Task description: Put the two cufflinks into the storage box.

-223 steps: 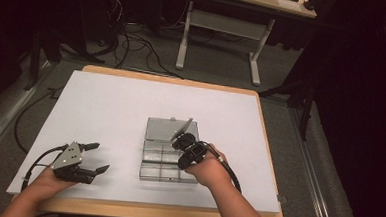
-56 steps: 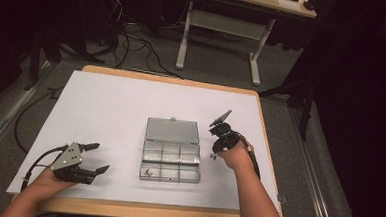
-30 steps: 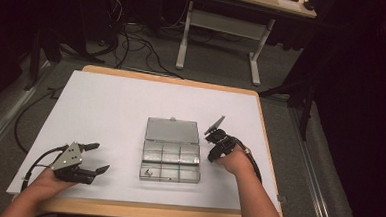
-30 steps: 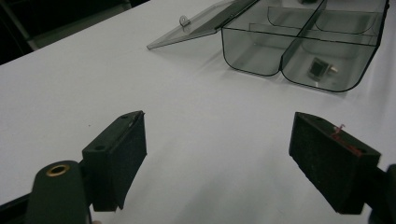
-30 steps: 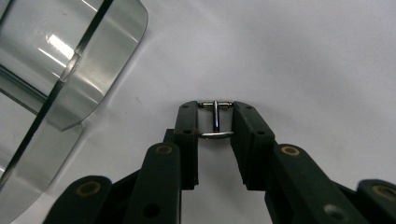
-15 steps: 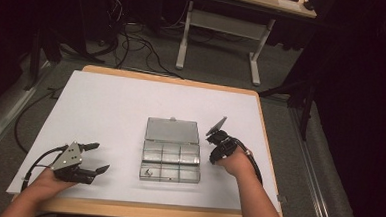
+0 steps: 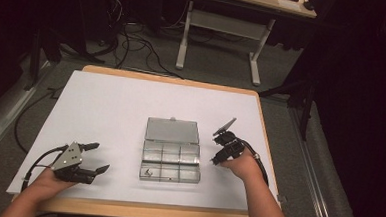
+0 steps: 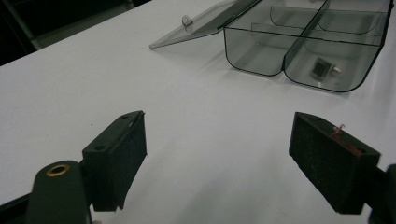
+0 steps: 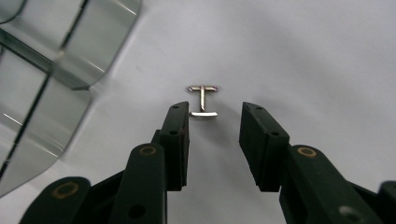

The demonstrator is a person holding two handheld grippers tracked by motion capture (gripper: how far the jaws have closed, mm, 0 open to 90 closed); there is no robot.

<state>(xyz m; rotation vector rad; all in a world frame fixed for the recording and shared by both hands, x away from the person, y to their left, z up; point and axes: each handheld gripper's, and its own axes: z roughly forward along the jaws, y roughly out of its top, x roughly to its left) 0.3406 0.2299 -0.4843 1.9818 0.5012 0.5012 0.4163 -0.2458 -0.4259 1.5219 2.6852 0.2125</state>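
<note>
A clear plastic compartment box (image 7: 171,160) lies open mid-table, its lid (image 7: 172,130) folded flat toward the far side. One small metal piece (image 8: 322,69) rests in its near-left compartment (image 7: 149,173). My right gripper (image 7: 217,155) is just right of the box, pointed down at the table and open. In the right gripper view a small silver cufflink (image 9: 202,100) lies on the white surface just ahead of the fingertips (image 9: 179,121), untouched. My left gripper (image 7: 96,157) rests open near the front left, well away from the box (image 8: 308,42).
The white table top (image 7: 106,109) has a wooden edge (image 7: 267,137) close to the right hand. Cables trail from both grippers. Beyond the table are a dark floor with cables and a desk frame (image 7: 220,25).
The right gripper left the box, swung out to its right side and has lowered toward the table there. The left gripper has not moved.
</note>
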